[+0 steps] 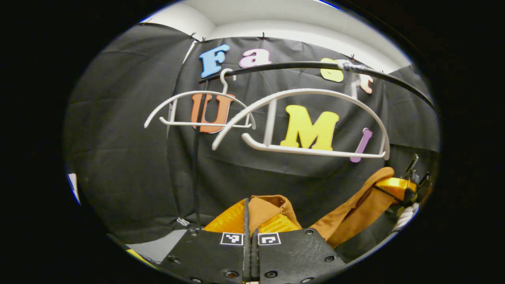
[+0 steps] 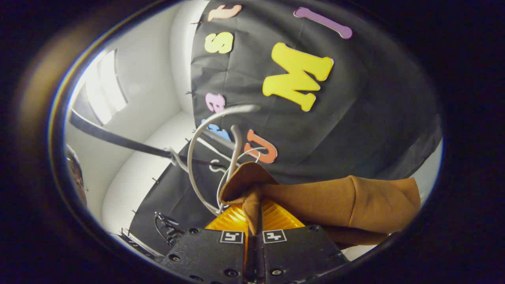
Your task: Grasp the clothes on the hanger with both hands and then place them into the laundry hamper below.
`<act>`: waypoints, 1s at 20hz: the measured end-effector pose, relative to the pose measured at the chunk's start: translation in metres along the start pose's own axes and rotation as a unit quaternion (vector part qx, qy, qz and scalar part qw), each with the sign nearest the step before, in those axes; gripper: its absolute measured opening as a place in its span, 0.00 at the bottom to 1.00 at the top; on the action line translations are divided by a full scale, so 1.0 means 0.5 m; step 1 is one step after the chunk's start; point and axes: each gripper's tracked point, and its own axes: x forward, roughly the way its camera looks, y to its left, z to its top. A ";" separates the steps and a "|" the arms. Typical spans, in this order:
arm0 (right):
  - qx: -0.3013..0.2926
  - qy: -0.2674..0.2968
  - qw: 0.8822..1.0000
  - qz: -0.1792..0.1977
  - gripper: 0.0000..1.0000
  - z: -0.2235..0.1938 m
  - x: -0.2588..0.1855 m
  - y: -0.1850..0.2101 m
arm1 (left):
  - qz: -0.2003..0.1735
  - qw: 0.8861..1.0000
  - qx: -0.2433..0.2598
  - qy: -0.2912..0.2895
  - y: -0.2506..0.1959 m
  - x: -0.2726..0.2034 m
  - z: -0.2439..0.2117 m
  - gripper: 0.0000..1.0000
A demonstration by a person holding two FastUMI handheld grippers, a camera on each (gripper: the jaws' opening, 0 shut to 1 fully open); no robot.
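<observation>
A brown garment (image 1: 268,209) is stretched between both grippers, below and clear of the hangers. My left gripper (image 1: 249,215) is shut on one bunched end of it. The cloth runs right as a band (image 1: 355,213) to my right gripper (image 1: 406,187), seen at the far right. In the right gripper view, the right gripper (image 2: 254,219) is shut on a pinched fold, and the garment (image 2: 355,201) trails off to the right. Two bare white hangers, a large one (image 1: 307,94) and a small one (image 1: 197,96), hang on the black rail (image 1: 300,66) above.
The rail's dark upright post (image 1: 196,157) stands just left of my left gripper. In the tilted right gripper view the hangers (image 2: 193,157) and rail (image 2: 118,140) lie close behind the cloth. A strip of pale floor (image 1: 158,246) lies low on the left.
</observation>
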 end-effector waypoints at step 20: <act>-0.141 0.214 0.955 -0.147 0.05 -0.375 -0.038 -0.118 | -0.045 0.984 -0.025 0.170 -0.082 -0.097 -0.323 0.00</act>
